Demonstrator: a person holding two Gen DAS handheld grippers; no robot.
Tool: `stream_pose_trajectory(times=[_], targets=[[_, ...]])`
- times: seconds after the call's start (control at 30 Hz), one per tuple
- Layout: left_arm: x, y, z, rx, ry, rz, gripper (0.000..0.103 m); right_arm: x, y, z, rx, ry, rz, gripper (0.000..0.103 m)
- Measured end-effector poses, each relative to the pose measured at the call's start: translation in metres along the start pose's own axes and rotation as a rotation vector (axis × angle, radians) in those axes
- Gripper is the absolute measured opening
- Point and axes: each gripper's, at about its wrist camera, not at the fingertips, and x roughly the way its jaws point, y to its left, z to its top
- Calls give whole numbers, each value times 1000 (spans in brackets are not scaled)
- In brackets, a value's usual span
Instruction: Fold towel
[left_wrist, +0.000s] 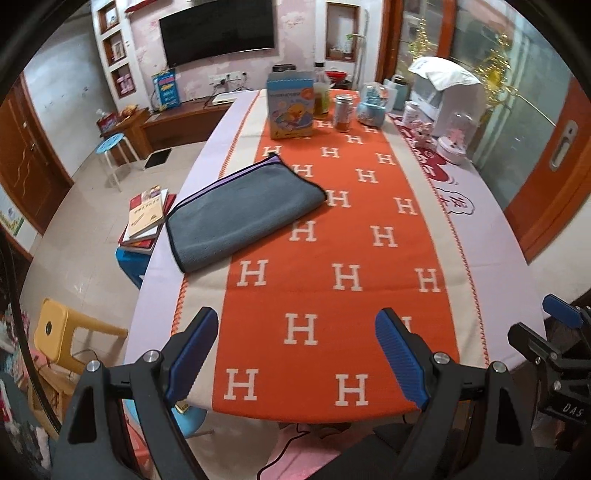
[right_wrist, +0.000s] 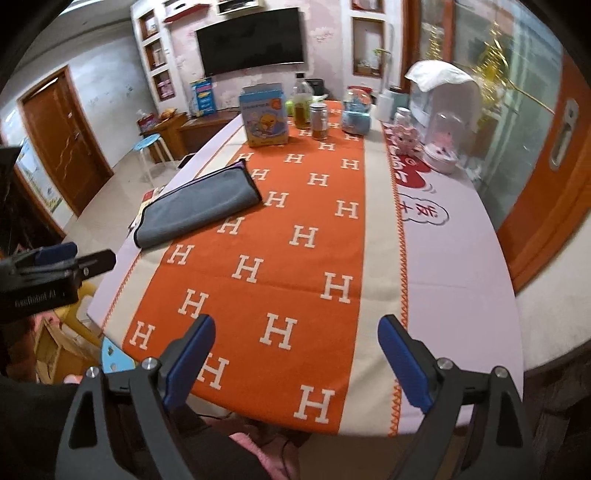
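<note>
Reaching for the gray towel (left_wrist: 242, 210) lying folded on the desk (left_wrist: 480, 229), both the left tool (left_wrist: 295, 354) and right tool (right_wrist: 297, 354) gape wide and empty; grip matching corners.

Two wrist cameras, both looking along the worktop (left_wrist: 480, 236) from its near end

Each fisheye view sits high over the near edge and faces the far wall with the television (left_wrist: 218, 31). The left claw (left_wrist: 295, 354) and right claw (right_wrist: 297, 356) fill the lower part of their frames. Both views share the orange runner (right_wrist: 295, 206), the folded towel (left_wrist: 240, 218) at the left and the far clutter.
</note>
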Motion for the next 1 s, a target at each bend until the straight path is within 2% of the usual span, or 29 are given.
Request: stream_pose_trajectory(times=[0.17,0.43,0.57,1.0], targets=[[-7,-1,7,3,0,-8,88,-12,0,3,83,12,-36,91],[-17,7,11,4,-66,71,93,-25,20,2,112,-33,-74,98],[-19,15,8,-5,-83,79,102,-23,27,0,132,-40,-89,99],[-15,18,7,-1,-71,84,102,-21,35,-6,170,-40,-98,103]])
